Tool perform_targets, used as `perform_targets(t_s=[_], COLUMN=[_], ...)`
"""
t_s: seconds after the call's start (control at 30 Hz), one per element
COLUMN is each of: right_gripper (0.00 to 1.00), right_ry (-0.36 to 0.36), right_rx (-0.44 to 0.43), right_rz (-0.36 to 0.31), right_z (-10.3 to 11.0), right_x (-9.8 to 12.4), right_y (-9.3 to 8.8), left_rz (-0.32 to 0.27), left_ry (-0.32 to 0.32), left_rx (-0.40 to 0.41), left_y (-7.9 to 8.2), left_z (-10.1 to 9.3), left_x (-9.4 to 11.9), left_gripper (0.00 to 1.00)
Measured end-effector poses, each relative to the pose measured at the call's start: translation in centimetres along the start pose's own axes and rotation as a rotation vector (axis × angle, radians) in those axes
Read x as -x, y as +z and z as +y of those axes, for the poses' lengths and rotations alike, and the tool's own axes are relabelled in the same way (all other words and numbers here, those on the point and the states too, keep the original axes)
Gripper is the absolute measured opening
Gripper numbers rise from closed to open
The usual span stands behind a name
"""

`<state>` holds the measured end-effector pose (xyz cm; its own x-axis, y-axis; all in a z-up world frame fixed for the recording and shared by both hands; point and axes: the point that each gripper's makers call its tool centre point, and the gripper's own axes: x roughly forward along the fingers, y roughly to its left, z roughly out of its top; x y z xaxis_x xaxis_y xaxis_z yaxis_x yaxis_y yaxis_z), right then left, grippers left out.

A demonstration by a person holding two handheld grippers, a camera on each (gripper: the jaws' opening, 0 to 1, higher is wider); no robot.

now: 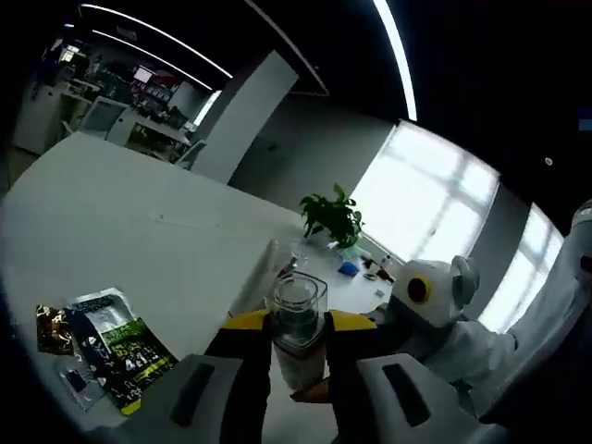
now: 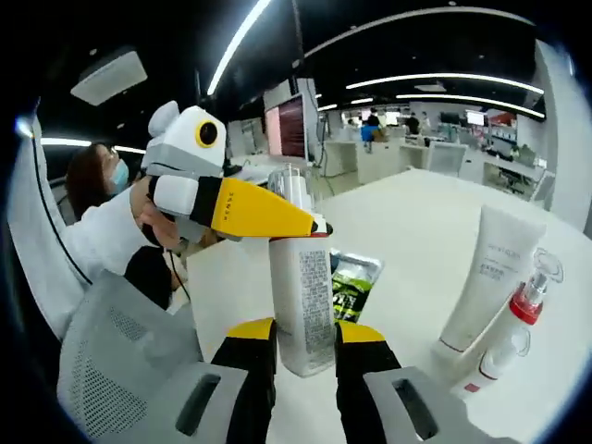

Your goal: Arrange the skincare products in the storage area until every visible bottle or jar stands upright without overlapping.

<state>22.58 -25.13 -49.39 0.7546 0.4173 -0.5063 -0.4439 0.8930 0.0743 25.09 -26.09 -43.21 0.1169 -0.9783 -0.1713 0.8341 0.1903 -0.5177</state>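
task looks partly done. a white tube (image 2: pixel 488 268) stands upright on the worktop (image 2: pixel 416 222), with two small red-collared clear-cap bottles (image 2: pixel 527 301) leaning or standing just beside it, touching or nearly so; cannot tell if they overlap or tilt. the white bottle with a clear cap (image 2: pixel 303 287) is upright but in both grippers, not clearly set down; its base looks close to the worktop. green and black sachets (image 1: pixel 116 347) lie flat on the worktop, one also behind the bottle in the right gripper view. left to do, as a guess: release the bottle standing, check the small bottles.

right gripper (image 2: pixel 303 356): jaws partly open, narrow, closed in on the lower body of the white bottle, both yellow-black fingers touching its sides.

left gripper (image 1: pixel 296 347): jaws narrow, pinching the same bottle (image 1: pixel 296 324) near its top below the clear cap; in the right gripper view it reaches in from the left (image 2: pixel 310 225) with its tip at the bottle neck.

a potted plant (image 1: pixel 331 217) sits far off on the worktop.
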Motion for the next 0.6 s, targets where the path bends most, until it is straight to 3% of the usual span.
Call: perform_targets(t_s=[0.2,0.37,0.6], right_gripper=[0.17,0.17,0.16], right_ry=[-0.108,-0.238,-0.39], right_rx=[0.103,0.229,0.436], right_rz=[0.008,0.039,0.101], right_z=[-1.2,-2.6,-3.9], right_x=[-0.7,-1.0,-0.8], right_y=[0.6,1.1,1.4], left_rz=[-0.045,-0.117,-0.17], left_ry=[0.068,0.127,0.16], left_rx=[0.003,0.053,0.144], left_y=[0.8,1.4,1.5], left_z=[0.6,1.1,1.8], left_x=[-0.1,-0.2,-0.4], left_gripper=[0.16,0.16,0.16])
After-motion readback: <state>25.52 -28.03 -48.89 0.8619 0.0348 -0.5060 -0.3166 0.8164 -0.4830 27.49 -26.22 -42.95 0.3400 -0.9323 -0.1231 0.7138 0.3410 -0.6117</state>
